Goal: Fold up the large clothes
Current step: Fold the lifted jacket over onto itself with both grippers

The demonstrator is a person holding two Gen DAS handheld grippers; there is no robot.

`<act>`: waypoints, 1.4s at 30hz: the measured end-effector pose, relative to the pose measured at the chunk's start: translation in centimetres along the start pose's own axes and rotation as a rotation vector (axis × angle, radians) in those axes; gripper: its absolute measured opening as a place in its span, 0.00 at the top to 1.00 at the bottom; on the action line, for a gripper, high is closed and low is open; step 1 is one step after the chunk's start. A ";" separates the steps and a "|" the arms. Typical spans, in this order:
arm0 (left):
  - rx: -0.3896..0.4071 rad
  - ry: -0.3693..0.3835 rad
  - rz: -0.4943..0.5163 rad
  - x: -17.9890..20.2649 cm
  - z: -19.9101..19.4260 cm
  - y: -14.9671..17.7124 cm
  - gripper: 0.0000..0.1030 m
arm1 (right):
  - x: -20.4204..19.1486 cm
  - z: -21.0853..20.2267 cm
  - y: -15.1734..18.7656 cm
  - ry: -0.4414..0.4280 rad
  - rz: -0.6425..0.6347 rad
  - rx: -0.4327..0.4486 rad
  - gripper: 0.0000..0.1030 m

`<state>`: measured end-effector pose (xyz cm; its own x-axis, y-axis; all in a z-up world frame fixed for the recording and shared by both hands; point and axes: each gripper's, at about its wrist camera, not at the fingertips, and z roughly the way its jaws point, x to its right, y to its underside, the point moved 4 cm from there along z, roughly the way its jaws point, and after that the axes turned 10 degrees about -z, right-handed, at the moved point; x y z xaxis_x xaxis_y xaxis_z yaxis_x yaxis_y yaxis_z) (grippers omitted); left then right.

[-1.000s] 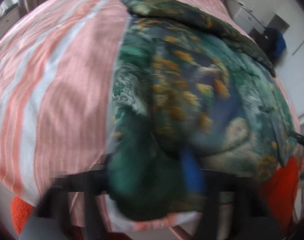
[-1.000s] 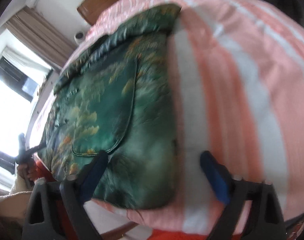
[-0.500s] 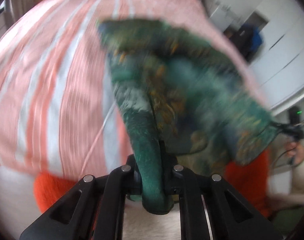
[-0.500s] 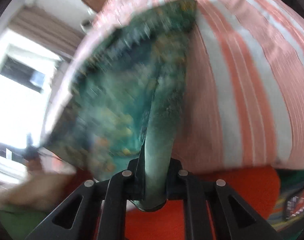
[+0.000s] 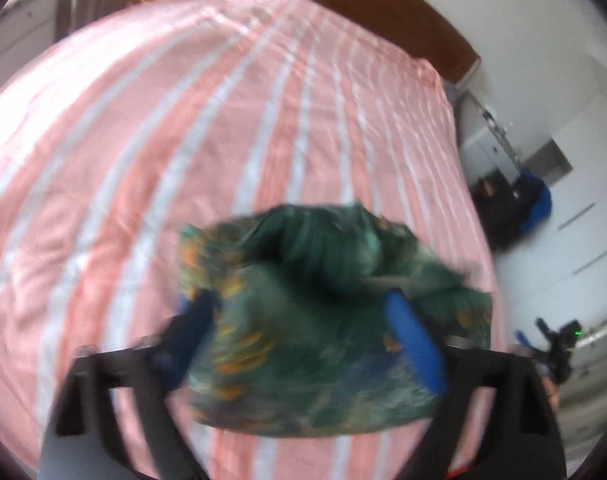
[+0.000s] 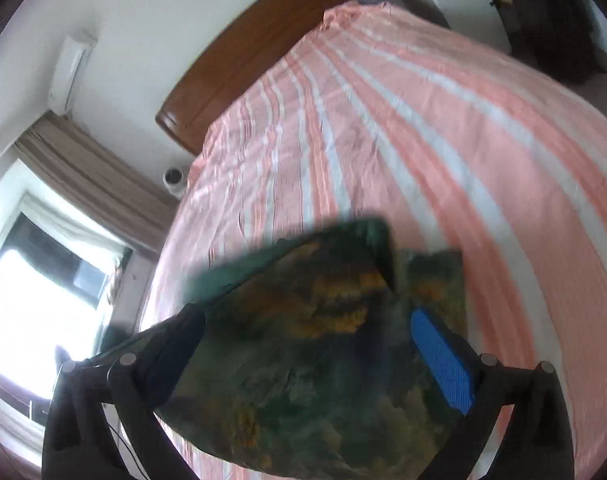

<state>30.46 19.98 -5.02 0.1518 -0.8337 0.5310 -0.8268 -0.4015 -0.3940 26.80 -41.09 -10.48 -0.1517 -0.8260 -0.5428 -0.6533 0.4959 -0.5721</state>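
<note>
The left hand-held gripper stands released, jaws wide, and so does the right hand-held gripper; both have just been opening, with the green printed garment lying beyond the fingers, not pinched. The garment now sits bunched into a compact bundle near the foot edge of the bed, so a fold looks done, though it appears rumpled and may need squaring. Half a second ago each gripper was clamped on a lifted edge of cloth; a second ago the garment lay spread much wider
</note>
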 end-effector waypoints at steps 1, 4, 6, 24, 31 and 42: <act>0.037 -0.013 0.021 -0.8 -0.1 0.3 0.03 | 0.3 -0.3 0.2 0.026 -0.012 0.007 0.01; -0.001 -0.047 0.094 -1.4 3.2 2.3 0.03 | 1.0 0.0 0.8 0.107 -0.115 -0.056 0.01; -0.049 -0.100 0.117 -1.1 7.0 3.7 0.04 | 1.7 2.2 1.4 0.161 -0.183 -0.169 0.01; 0.427 -0.409 0.426 10.2 12.2 0.8 0.93 | -7.6 2.7 -3.4 0.506 -0.613 0.211 0.85; 0.282 -0.441 0.339 2.1 22.7 4.0 0.90 | 3.1 14.4 2.2 0.521 -0.475 -0.093 0.81; 0.365 -0.370 0.346 2.9 16.2 5.7 0.10 | 4.6 12.0 0.7 0.410 -0.338 0.035 0.29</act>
<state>34.99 9.19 -17.88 0.1401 -0.9885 0.0570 -0.6330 -0.1337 -0.7625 34.58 -41.37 -20.74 -0.2191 -0.9747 -0.0432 -0.6919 0.1865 -0.6975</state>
